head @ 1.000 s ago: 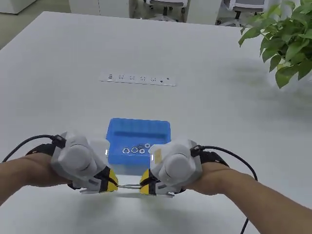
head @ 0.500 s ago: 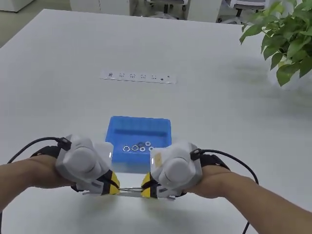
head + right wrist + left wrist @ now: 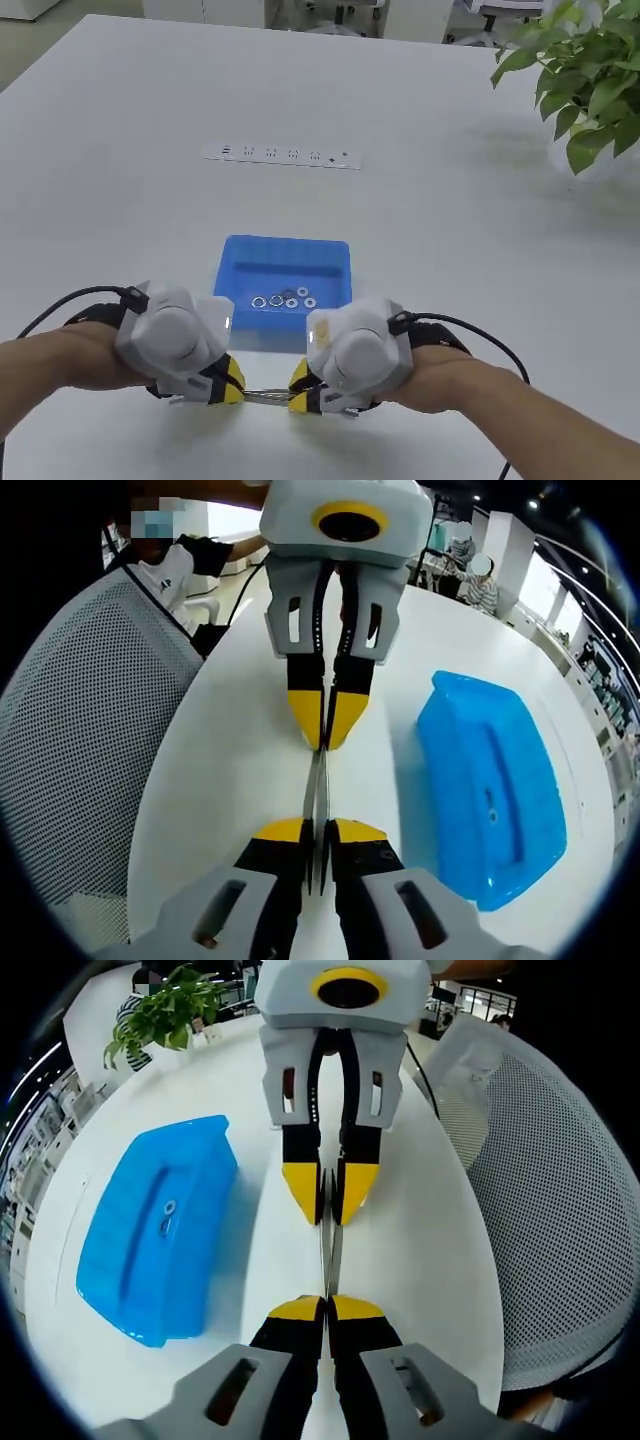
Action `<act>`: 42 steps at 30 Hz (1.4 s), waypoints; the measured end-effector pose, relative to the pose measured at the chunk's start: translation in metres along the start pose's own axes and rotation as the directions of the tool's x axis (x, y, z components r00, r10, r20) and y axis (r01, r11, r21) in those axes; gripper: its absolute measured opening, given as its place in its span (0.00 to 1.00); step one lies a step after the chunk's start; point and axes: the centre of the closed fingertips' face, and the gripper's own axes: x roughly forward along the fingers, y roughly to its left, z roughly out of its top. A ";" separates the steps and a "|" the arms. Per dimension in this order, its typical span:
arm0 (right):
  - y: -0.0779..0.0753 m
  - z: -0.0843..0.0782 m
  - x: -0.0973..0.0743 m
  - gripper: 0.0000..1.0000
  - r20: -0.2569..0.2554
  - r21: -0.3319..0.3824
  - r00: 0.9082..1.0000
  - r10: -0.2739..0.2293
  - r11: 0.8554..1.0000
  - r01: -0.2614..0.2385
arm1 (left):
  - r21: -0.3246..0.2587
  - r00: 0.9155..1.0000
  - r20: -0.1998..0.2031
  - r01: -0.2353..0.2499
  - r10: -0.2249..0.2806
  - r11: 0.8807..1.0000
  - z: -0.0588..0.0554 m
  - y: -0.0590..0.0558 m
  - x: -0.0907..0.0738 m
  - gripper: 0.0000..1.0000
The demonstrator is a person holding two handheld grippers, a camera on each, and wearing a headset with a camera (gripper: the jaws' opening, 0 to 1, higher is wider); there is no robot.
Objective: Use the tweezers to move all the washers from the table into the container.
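A blue container (image 3: 240,262) sits on the white table in front of me, with several metal washers (image 3: 285,299) lying inside it. Just in front of it, my left gripper (image 3: 232,385) and right gripper (image 3: 298,388) face each other tip to tip. Thin metal tweezers (image 3: 265,396) span the short gap between them, and each gripper is shut on one end. In the left gripper view my left gripper (image 3: 325,1305) clamps the tweezers (image 3: 329,1250), with the container (image 3: 150,1230) off to the left. In the right gripper view my right gripper (image 3: 318,828) clamps the tweezers (image 3: 317,780), with the container (image 3: 490,780) to the right.
A white power strip (image 3: 282,157) lies flat further back on the table (image 3: 450,230). A green potted plant (image 3: 585,70) overhangs the far right. A grey mesh chair (image 3: 560,1210) stands just past the table's near edge.
Both grippers, still shut on the tweezers between them, have drawn slightly nearer to me and away from the container. The head view has shifted a little.
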 end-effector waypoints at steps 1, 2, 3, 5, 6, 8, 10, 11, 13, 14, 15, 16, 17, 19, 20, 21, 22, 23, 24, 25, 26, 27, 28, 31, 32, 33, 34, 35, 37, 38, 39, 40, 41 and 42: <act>0.000 0.000 0.000 0.11 -0.001 -0.002 1.000 -0.001 1.000 0.001 | 0.002 1.000 -0.001 0.000 0.000 1.000 0.000 0.000 0.000 0.06; 0.000 0.000 0.000 0.11 -0.001 -0.008 1.000 -0.005 1.000 0.005 | 0.002 1.000 -0.002 0.001 -0.001 1.000 0.000 0.000 0.000 0.06; 0.000 0.000 0.000 0.11 -0.001 -0.010 1.000 -0.005 1.000 0.005 | 0.002 1.000 -0.003 0.002 -0.002 1.000 0.000 0.000 0.000 0.06; 0.000 0.000 0.000 0.12 -0.003 -0.002 1.000 -0.004 1.000 0.004 | 0.009 1.000 -0.008 0.001 -0.001 1.000 0.000 -0.001 0.000 0.06; 0.000 0.000 0.000 0.12 -0.007 -0.009 1.000 -0.005 1.000 0.005 | 0.014 1.000 -0.011 0.000 0.000 1.000 0.000 -0.001 -0.001 0.06; -0.001 0.000 0.000 0.13 -0.006 -0.010 1.000 -0.009 1.000 0.009 | 0.022 1.000 -0.018 -0.002 0.003 1.000 0.000 -0.001 -0.001 0.06; -0.002 0.003 -0.003 0.16 0.007 0.007 1.000 -0.011 1.000 0.011 | 0.016 1.000 -0.020 -0.002 0.002 1.000 -0.001 -0.001 -0.001 0.06; -0.004 0.005 -0.005 0.17 0.012 0.008 1.000 -0.020 1.000 0.020 | 0.014 1.000 -0.023 -0.004 0.004 1.000 -0.002 -0.001 -0.002 0.06; -0.006 0.006 -0.008 0.17 0.020 0.019 0.999 -0.031 0.999 0.030 | 0.009 1.000 -0.026 -0.007 0.008 1.000 -0.003 -0.002 -0.003 0.09; -0.007 0.008 -0.009 0.19 0.028 0.027 0.999 -0.032 0.999 0.032 | 0.006 1.000 -0.026 -0.008 0.008 1.000 -0.004 -0.003 -0.004 0.10; -0.008 0.008 -0.012 0.21 0.031 0.035 0.999 -0.039 0.999 0.038 | 0.002 1.000 -0.026 -0.012 0.012 1.000 -0.006 -0.003 -0.005 0.11; -0.009 0.008 -0.013 0.21 0.031 0.035 0.998 -0.047 0.998 0.046 | -0.001 1.000 -0.024 -0.017 0.017 1.000 -0.006 -0.003 -0.007 0.12; -0.011 0.009 -0.017 0.22 0.037 0.041 0.998 -0.055 0.998 0.054 | -0.009 1.000 -0.017 -0.024 0.024 1.000 -0.006 -0.003 -0.009 0.13; -0.013 0.011 -0.021 0.25 0.056 0.074 0.996 -0.074 0.995 0.069 | -0.031 0.999 0.002 -0.040 0.041 0.999 -0.006 -0.001 -0.013 0.18; -0.014 0.011 -0.023 0.28 0.058 0.084 0.995 -0.081 0.994 0.076 | -0.041 0.999 0.012 -0.049 0.050 0.998 -0.006 0.000 -0.015 0.20; -0.015 0.011 -0.026 0.28 0.065 0.094 0.994 -0.092 0.992 0.086 | -0.066 0.998 0.033 -0.060 0.062 0.996 -0.004 0.001 -0.018 0.21; -0.017 0.012 -0.029 0.29 0.072 0.102 0.992 -0.102 0.990 0.094 | -0.086 0.996 0.050 -0.067 0.072 0.994 -0.002 0.003 -0.020 0.22; -0.018 0.012 -0.031 0.31 0.078 0.114 0.991 -0.113 0.988 0.104 | -0.105 0.995 0.063 -0.075 0.081 0.992 -0.001 0.004 -0.023 0.25; -0.020 0.012 -0.035 0.33 0.088 0.137 0.988 -0.130 0.984 0.117 | -0.124 0.993 0.080 -0.080 0.090 0.989 0.000 0.005 -0.026 0.27; -0.021 0.013 -0.038 0.34 0.096 0.150 0.985 -0.140 0.981 0.125 | -0.134 0.991 0.094 -0.084 0.097 0.987 0.001 0.006 -0.029 0.29; -0.022 0.013 -0.042 0.35 0.107 0.172 0.983 -0.152 0.976 0.132 | -0.161 0.987 0.115 -0.091 0.110 0.983 0.003 0.007 -0.034 0.29; -0.023 0.013 -0.044 0.38 0.110 0.185 0.981 -0.160 0.973 0.138 | -0.175 0.985 0.125 -0.097 0.119 0.980 0.003 0.008 -0.036 0.30; -0.024 0.013 -0.049 0.40 0.116 0.204 0.977 -0.178 0.967 0.152 | -0.195 0.979 0.150 -0.106 0.136 0.975 0.006 0.010 -0.041 0.32; -0.027 0.012 -0.059 0.46 0.139 0.243 0.967 -0.212 0.954 0.174 | -0.255 0.960 0.216 -0.119 0.177 0.960 0.013 0.014 -0.053 0.39; -0.028 0.012 -0.062 0.48 0.144 0.254 0.964 -0.225 0.950 0.184 | -0.271 0.954 0.230 -0.125 0.191 0.954 0.014 0.015 -0.057 0.40; -0.029 0.012 -0.068 0.50 0.155 0.279 0.957 -0.246 0.940 0.197 | -0.290 0.944 0.249 -0.139 0.215 0.947 0.016 0.018 -0.063 0.42; -0.031 0.011 -0.071 0.51 0.163 0.294 0.951 -0.262 0.933 0.206 | -0.301 0.938 0.262 -0.145 0.228 0.943 0.017 0.019 -0.067 0.44; -0.031 0.010 -0.076 0.53 0.170 0.301 0.947 -0.272 0.929 0.213 | -0.318 0.926 0.286 -0.150 0.246 0.936 0.019 0.021 -0.073 0.46; -0.032 0.008 -0.082 0.57 0.175 0.313 0.941 -0.288 0.923 0.224 | -0.334 0.914 0.302 -0.164 0.270 0.928 0.021 0.023 -0.080 0.50; -0.033 0.007 -0.085 0.58 0.177 0.322 0.937 -0.301 0.917 0.234 | -0.343 0.906 0.311 -0.173 0.285 0.923 0.022 0.024 -0.084 0.52; -0.034 0.006 -0.090 0.61 0.185 0.334 0.930 -0.318 0.910 0.245 | -0.354 0.900 0.314 -0.186 0.304 0.917 0.022 0.024 -0.089 0.54; -0.035 0.005 -0.094 0.62 0.193 0.346 0.924 -0.330 0.904 0.250 | -0.365 0.893 0.318 -0.195 0.319 0.910 0.022 0.026 -0.092 0.57; -0.036 0.003 -0.099 0.64 0.196 0.364 0.917 -0.346 0.895 0.259 | -0.377 0.885 0.321 -0.206 0.336 0.903 0.023 0.025 -0.095 0.59; -0.036 0.001 -0.102 0.66 0.199 0.370 0.913 -0.355 0.890 0.265 | -0.381 0.881 0.320 -0.216 0.347 0.899 0.022 0.026 -0.097 0.61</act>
